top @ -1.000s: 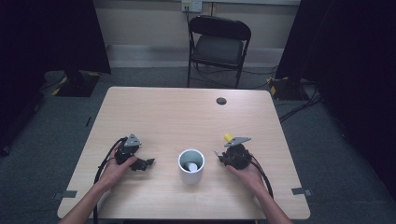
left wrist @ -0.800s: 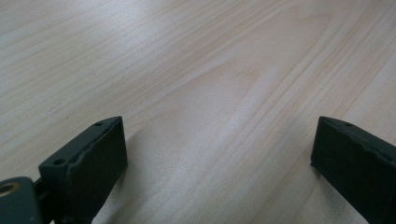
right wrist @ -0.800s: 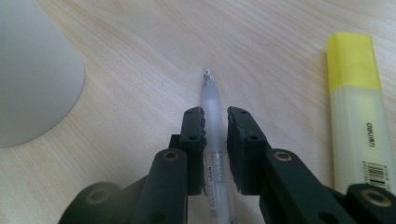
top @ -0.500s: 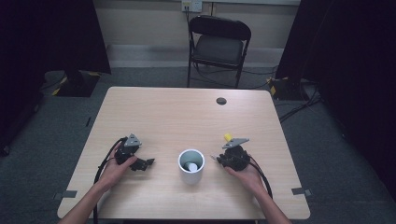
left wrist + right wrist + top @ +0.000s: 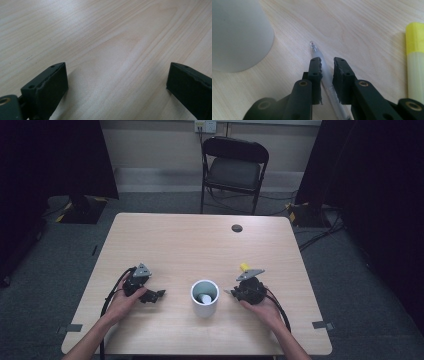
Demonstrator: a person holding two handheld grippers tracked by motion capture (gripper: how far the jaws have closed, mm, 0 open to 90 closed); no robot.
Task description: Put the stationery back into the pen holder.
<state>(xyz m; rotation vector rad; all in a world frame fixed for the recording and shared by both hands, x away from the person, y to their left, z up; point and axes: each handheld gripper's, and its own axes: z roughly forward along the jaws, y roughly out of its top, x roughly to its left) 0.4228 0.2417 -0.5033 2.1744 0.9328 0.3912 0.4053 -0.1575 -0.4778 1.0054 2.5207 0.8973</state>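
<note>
- Right gripper view: clear pen [image 5: 325, 75], bare tip forward, lies on table [image 5: 362, 30]; right gripper [image 5: 327, 61] jaws narrow, closed on its barrel
- white cup [image 5: 235, 32] just beside tip; yellow-capped marker [image 5: 415, 57] off to the side, apart; nothing blocks
- left gripper [image 5: 116, 75] jaws wide, bare wood between
- high view: cup [image 5: 205, 297] between both grippers; right jaws have just closed further; both hands barely shifted
</note>
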